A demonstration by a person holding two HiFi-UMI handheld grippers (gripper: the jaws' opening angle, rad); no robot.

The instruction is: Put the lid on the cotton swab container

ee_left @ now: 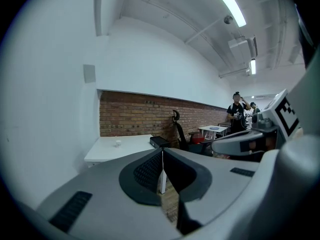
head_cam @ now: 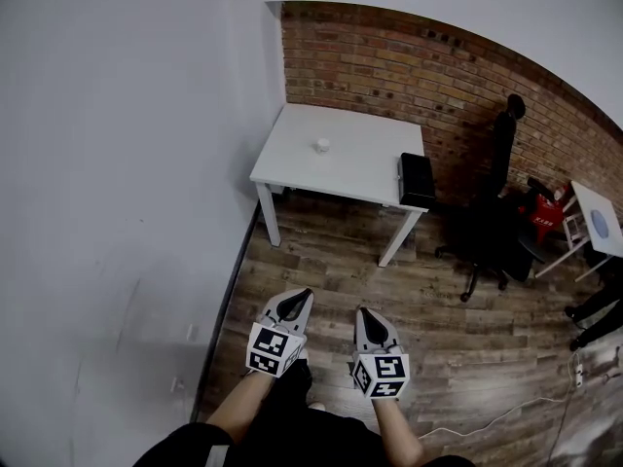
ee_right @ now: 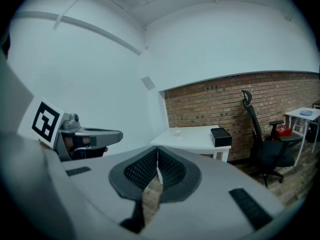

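1. Your left gripper (head_cam: 304,296) has its jaws pressed together with nothing between them. In the left gripper view the two dark ribbed pads meet along one line.
2. Your right gripper (head_cam: 364,314) is the same: jaws fully together and empty, held just beside the left one over the brown wood-plank floor (head_cam: 321,261).
3. The small white round cotton swab container (head_cam: 321,145) stands well ahead of both gripper tips, on the white rectangular table (head_cam: 292,154) against the red brick wall (head_cam: 389,56). Neither gripper is near it or touching it.
4. From the left gripper, the container lies forward and to the left of the closed tips. From the right gripper, it lies forward and slightly to the right of them.
5. The container is too small in every view to tell whether its lid is on or lying apart.
6. A black rectangular box (head_cam: 417,178) sits at the table's right end, further right of the container than your right gripper points.
7. A black office chair (head_cam: 492,227) stands on the floor beyond that, ahead and to the right of your right gripper.
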